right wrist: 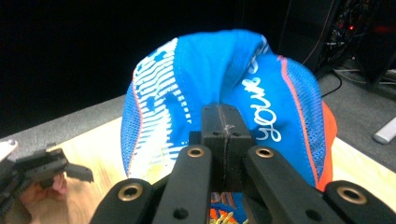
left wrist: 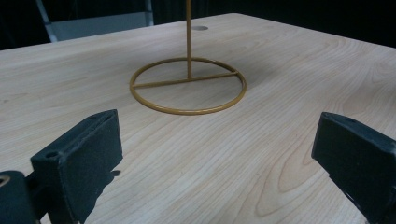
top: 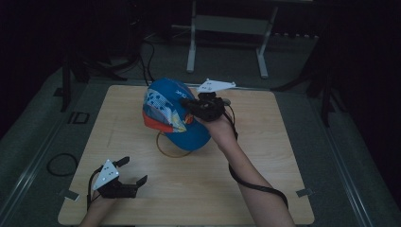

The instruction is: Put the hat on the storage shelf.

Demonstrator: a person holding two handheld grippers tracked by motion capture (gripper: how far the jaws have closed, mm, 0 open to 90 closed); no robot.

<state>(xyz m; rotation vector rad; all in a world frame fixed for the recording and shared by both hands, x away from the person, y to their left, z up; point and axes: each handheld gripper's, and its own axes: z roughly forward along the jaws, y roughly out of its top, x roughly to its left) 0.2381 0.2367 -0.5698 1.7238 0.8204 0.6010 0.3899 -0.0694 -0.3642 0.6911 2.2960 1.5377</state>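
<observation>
- Spreading across most of the high view, a pale wooden table [top: 189,189] is seen on a grey floor, with dark surroundings in which little can be made out; its grain is shown clearly in the left gripper view.
- A blue cap [top: 175,113] with white dotted panels and an orange brim is seen lifted over the middle of the table in the high view; white script lettering on it is shown in the right gripper view [right wrist: 261,112], though the word cannot be read with certainty.
- A gold wire stand [left wrist: 188,84], made of a ring base with a crossbar and an upright rod, is shown whole at its base in the left gripper view, where the rod is cut off by the top edge; in the high view it is largely covered by the cap, part of the ring [top: 172,149] being visible beneath it.
- The right gripper [top: 205,106] is held at the cap's right side in the high view; in its own view the jaws are seen clenched together on the cap's fabric [right wrist: 225,130].
- The left gripper [top: 127,172] is held low near the table's front-left corner, well apart from the cap; its jaws are seen spread wide with nothing between them, and in its own view [left wrist: 219,154] bare wood is seen between them.
</observation>
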